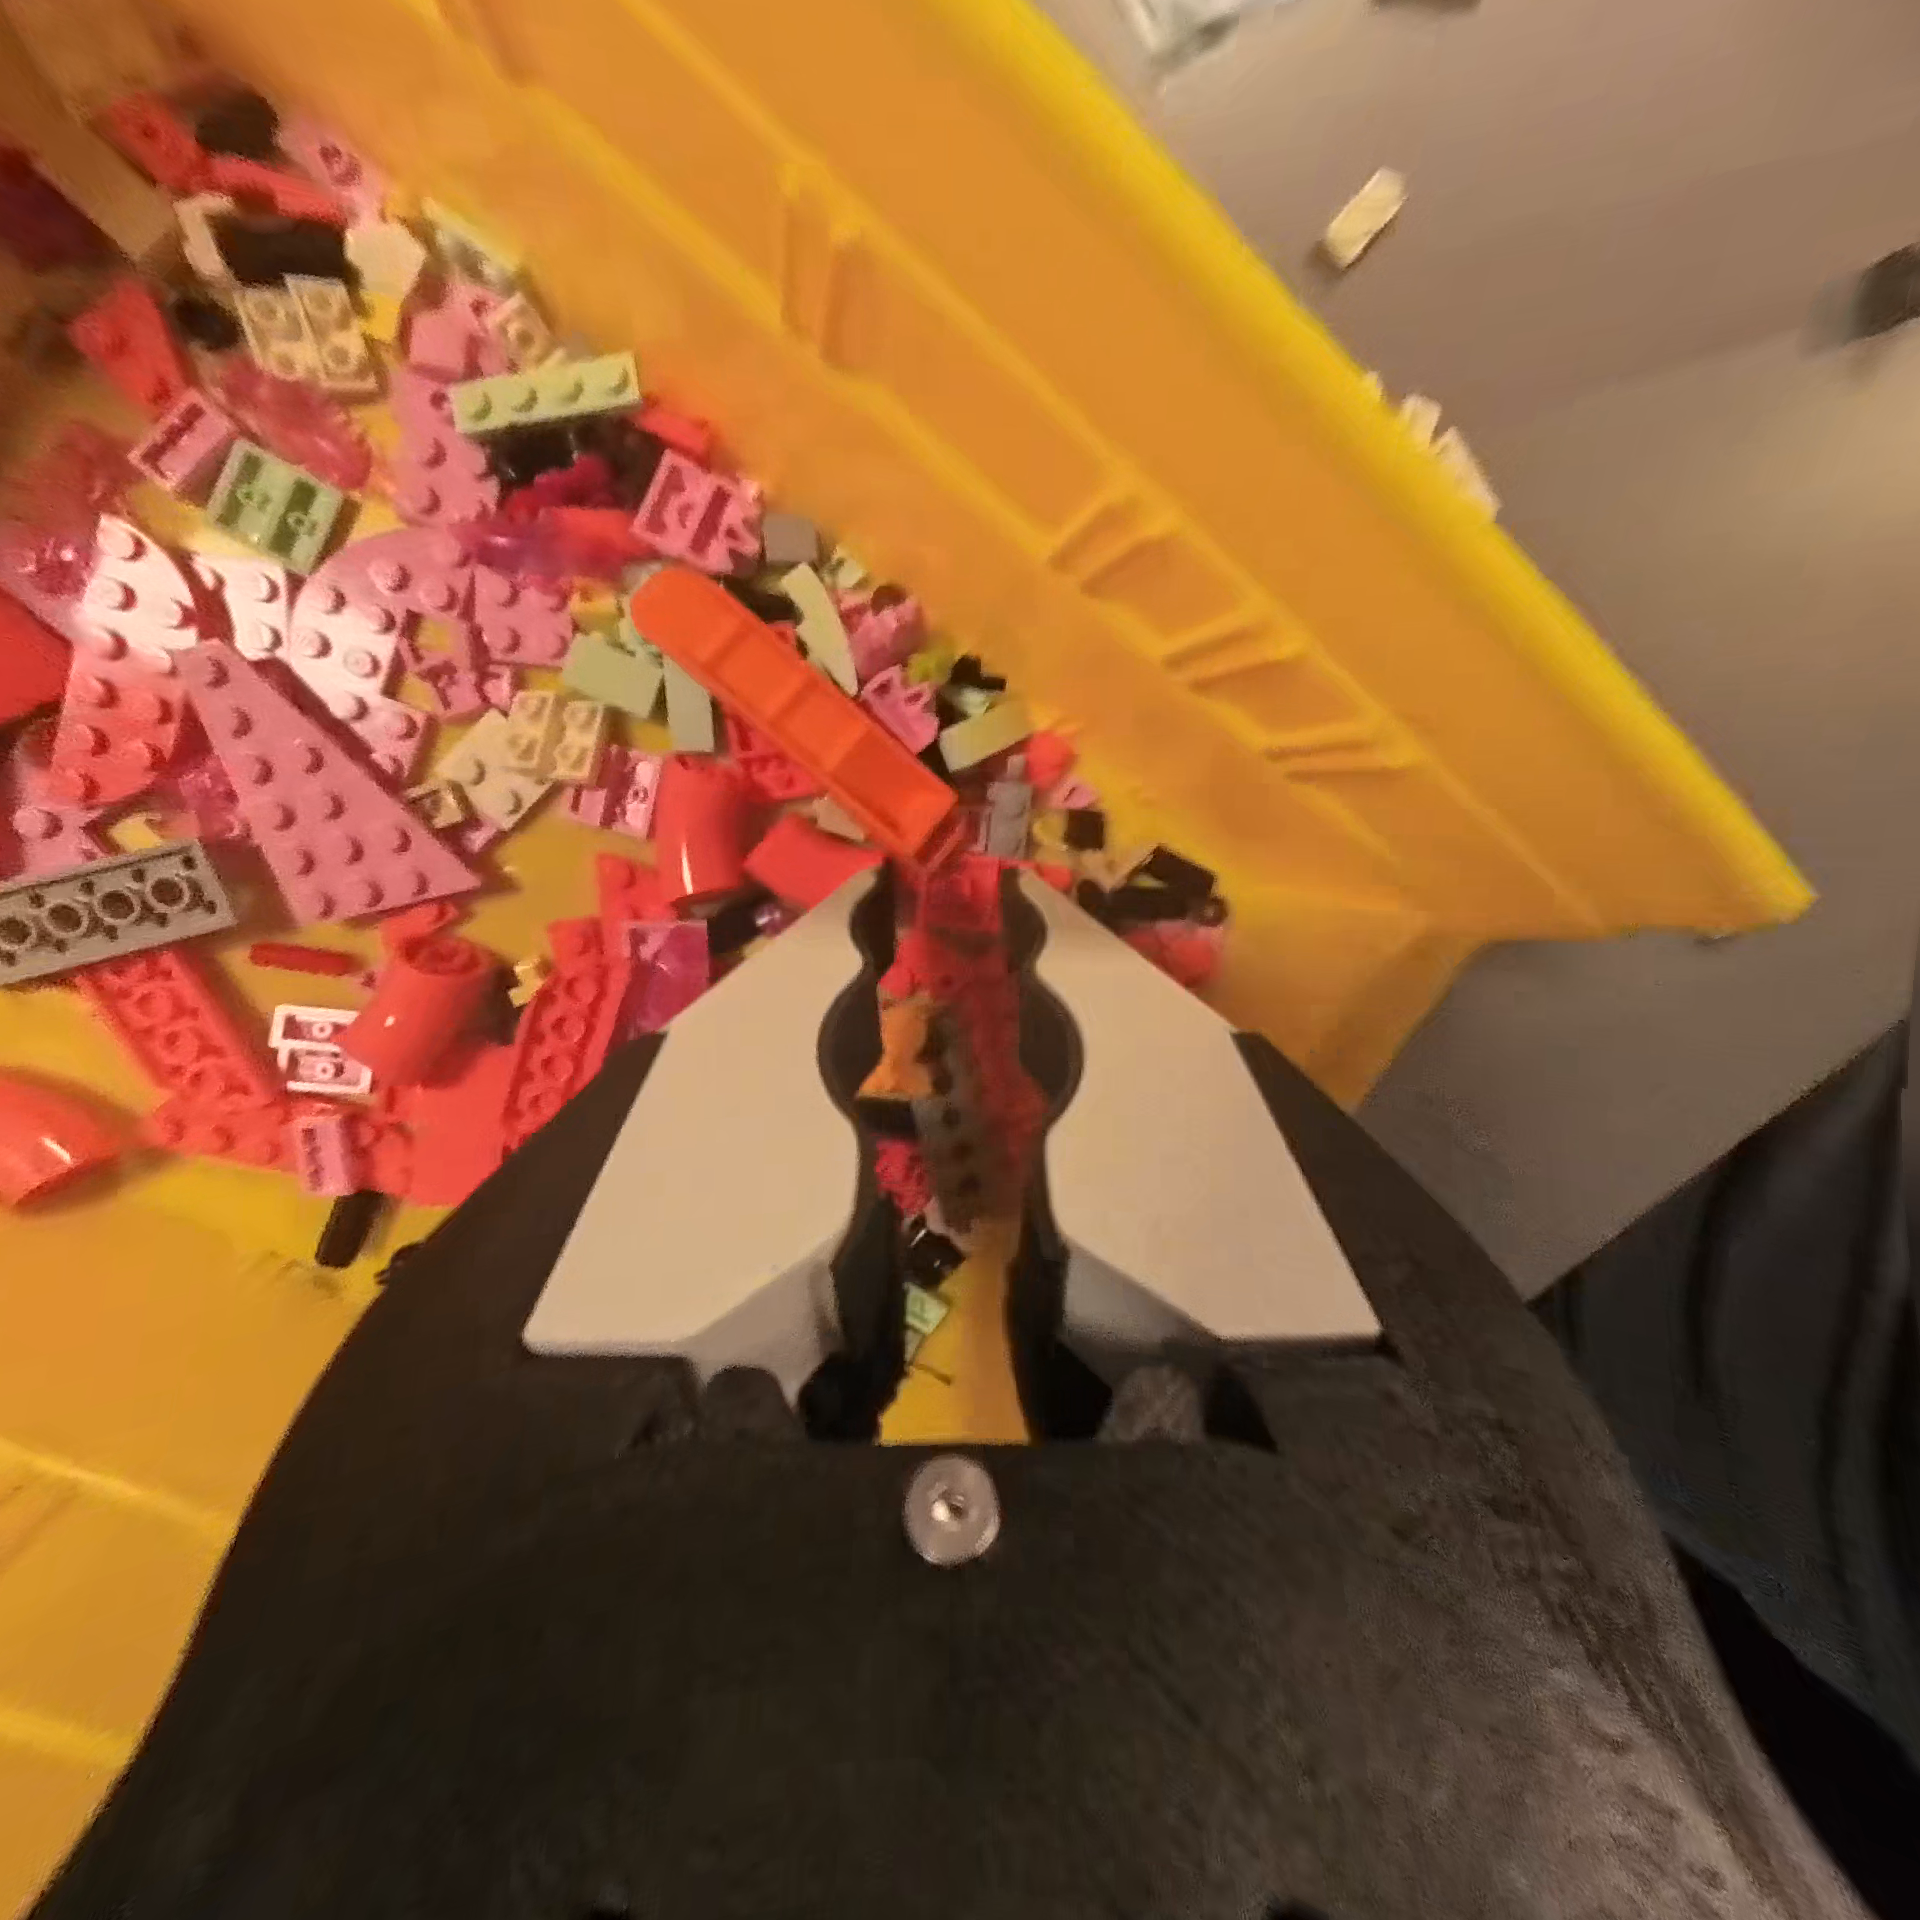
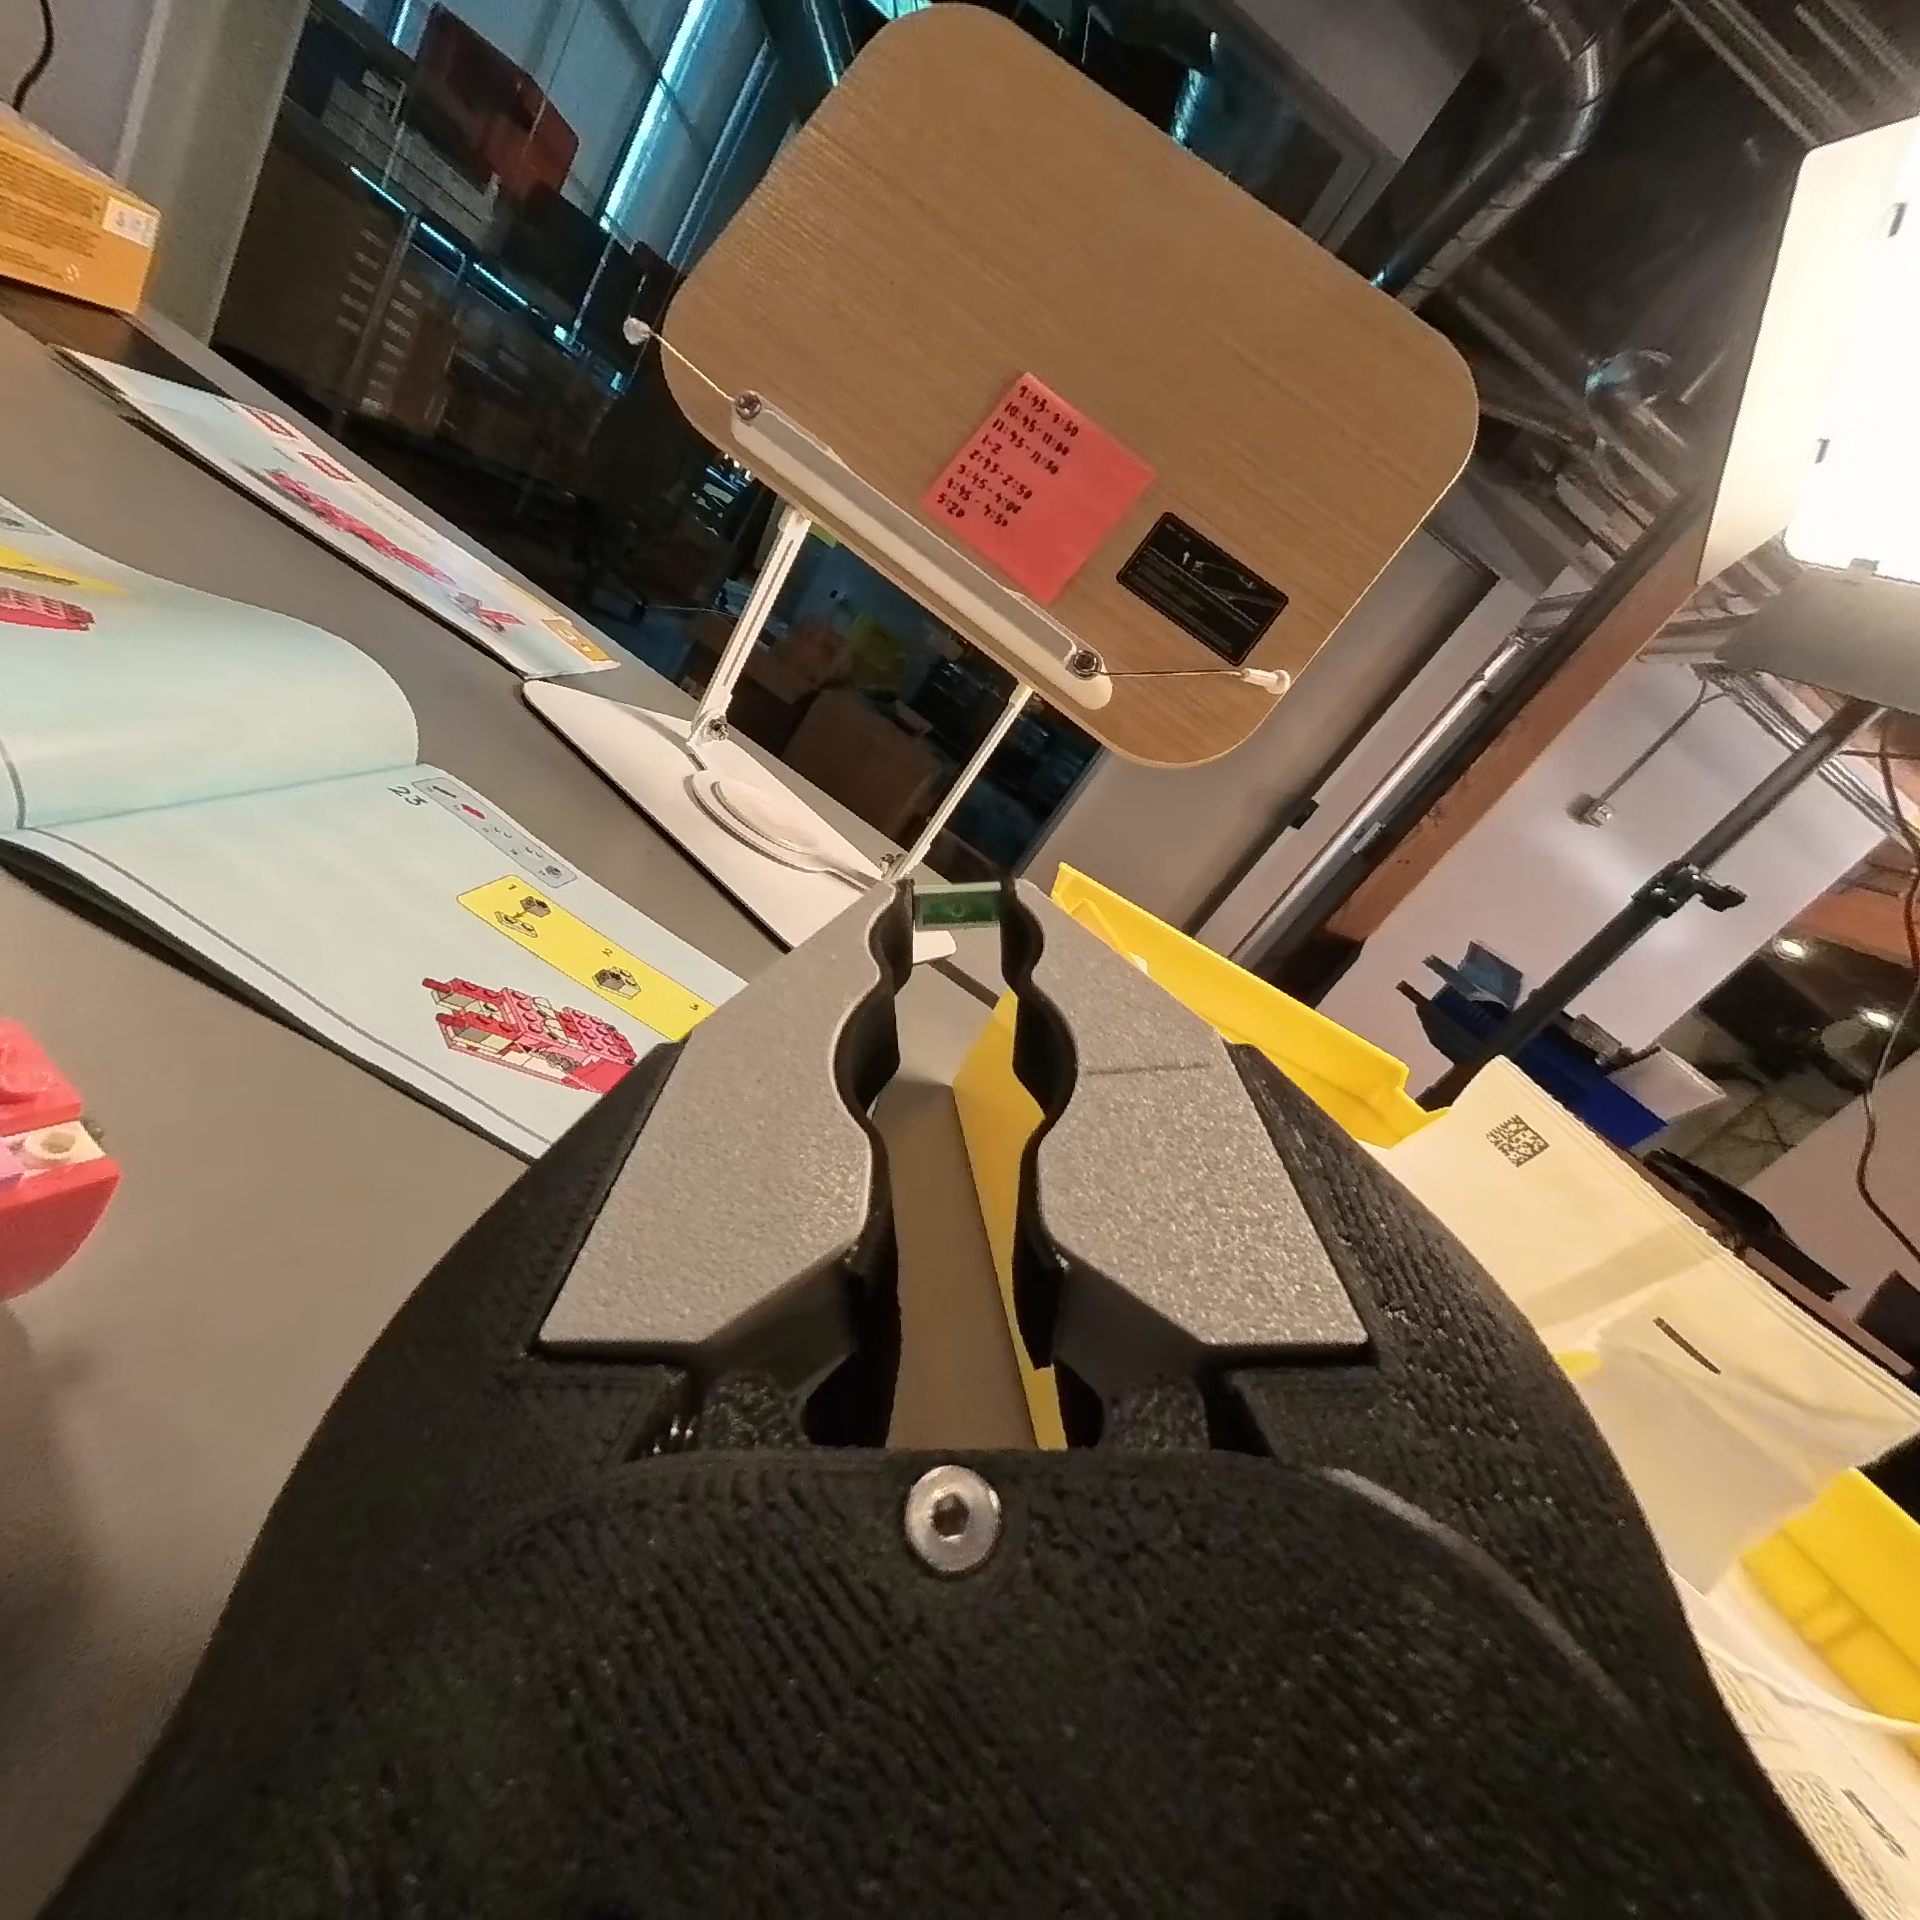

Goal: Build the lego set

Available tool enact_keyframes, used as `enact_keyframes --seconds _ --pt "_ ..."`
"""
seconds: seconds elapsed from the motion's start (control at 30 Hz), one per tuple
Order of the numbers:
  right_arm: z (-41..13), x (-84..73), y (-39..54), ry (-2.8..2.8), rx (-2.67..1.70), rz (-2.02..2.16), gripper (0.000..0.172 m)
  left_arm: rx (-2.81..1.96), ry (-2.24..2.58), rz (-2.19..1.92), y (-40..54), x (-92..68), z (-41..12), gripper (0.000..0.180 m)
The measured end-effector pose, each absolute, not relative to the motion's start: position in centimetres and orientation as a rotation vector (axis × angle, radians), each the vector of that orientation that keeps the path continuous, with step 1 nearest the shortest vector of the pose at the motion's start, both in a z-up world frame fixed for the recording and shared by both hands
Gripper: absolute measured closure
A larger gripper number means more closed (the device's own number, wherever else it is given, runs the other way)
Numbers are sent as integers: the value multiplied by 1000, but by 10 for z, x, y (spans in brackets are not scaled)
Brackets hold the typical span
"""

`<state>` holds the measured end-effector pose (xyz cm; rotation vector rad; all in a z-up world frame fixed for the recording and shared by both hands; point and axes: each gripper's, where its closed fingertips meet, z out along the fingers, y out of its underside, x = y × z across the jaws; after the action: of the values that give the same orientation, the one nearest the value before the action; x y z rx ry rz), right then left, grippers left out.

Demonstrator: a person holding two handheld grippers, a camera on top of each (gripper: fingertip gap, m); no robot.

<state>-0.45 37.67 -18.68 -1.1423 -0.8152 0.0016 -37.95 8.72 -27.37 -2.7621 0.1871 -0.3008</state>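
The left gripper (image 1: pixel 956 883) hangs over a heap of loose plastic building bricks (image 1: pixel 343 665) in pink, red, pale green and black, piled on the floor of a large yellow plastic bin (image 1: pixel 1039 312); its jaws stand narrowly apart, and red bricks show through the slot between them, though the blur makes it impossible to tell whether the pads press on any piece; a long orange plastic brick-separator tool (image 1: pixel 790 707) lies slanted on the heap, its near end just beyond the fingertips; a grey studded plate (image 1: pixel 104 920) lies at the left edge of the pile, and the bin's ribbed wall rises to the right, with a pale grey surface beyond its rim.

The right gripper (image 2: pixel 956 914) is raised above a dark grey tabletop (image 2: pixel 260 1195), its jaws narrow and closed on a small green rectangular brick (image 2: pixel 958 912) held crosswise at the very fingertips, both pads against its ends; an open pale-blue instruction booklet (image 2: pixel 312 831) lies on the table to the left; a partly built red and pink brick model (image 2: pixel 42 1164) sits at the left edge; behind the fingertips a wood-faced panel on a white stand (image 2: pixel 1070 364) carries a pink sticky note (image 2: pixel 1039 483); a yellow bin rim (image 2: pixel 1247 997) and pale paper bags (image 2: pixel 1662 1299) lie to the right.
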Motion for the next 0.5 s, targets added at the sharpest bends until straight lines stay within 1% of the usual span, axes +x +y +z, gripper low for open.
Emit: enact_keyframes --seconds 0.17,0.2,0.3,0.4,0.47,0.5 --pt "-187 -5 376 -819 -1139 2 157 -2709 110 -289 88 -386 -275 158" --pt "-187 -5 376 -823 -1138 1 157 -2671 72 -269 92 -391 -272 155" --pt "-187 -7 375 -832 -1133 -6 157 -2569 40 -358 105 -388 -262 133" --pt "-188 -8 375 -840 -1130 -8 157 -2595 39 -331 111 -389 -273 116" --pt "-188 -8 374 -842 -1128 -6 157 -2614 56 -263 115 -391 -280 115" --pt "-188 -8 374 -843 -1128 -5 157 -2617 56 -228 118 -391 -284 117"
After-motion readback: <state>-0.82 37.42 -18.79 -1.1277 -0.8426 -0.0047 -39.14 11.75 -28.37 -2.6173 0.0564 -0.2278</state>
